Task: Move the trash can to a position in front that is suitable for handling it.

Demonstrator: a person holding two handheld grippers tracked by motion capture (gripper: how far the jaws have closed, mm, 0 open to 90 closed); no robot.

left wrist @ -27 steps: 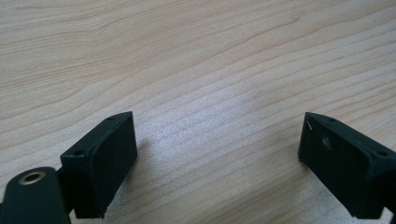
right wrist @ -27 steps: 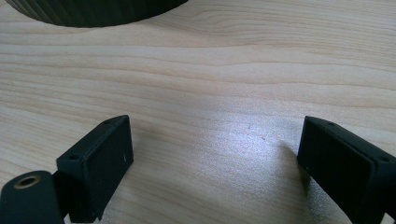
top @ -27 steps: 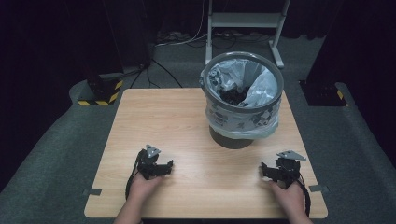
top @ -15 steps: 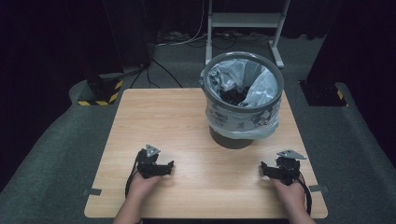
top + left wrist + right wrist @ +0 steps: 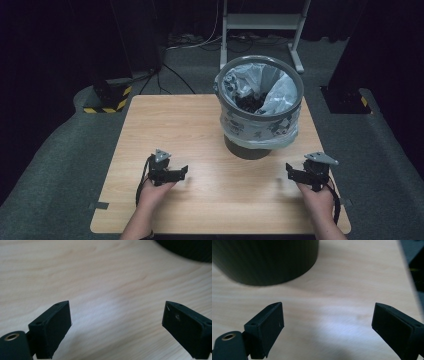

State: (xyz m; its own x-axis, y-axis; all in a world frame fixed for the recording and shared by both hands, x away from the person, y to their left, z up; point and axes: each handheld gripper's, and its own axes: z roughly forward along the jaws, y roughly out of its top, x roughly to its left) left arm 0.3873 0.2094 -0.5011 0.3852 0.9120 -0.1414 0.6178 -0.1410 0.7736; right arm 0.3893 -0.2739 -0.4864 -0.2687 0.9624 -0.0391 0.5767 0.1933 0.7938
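Grey bin (image 5: 260, 112), clear bag lining folded over its rim, upright at the wooden table's (image 5: 170, 125) far right

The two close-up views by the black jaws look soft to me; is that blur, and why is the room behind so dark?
Left gripper view: the pale wooden tabletop is soft, with a whitish sheen between the open jaws. Right gripper view: the dark round bin base is blurred and casts a soft shadow. High view: light falls on the table and the grey bin with its clear plastic liner; the surroundings stay black.
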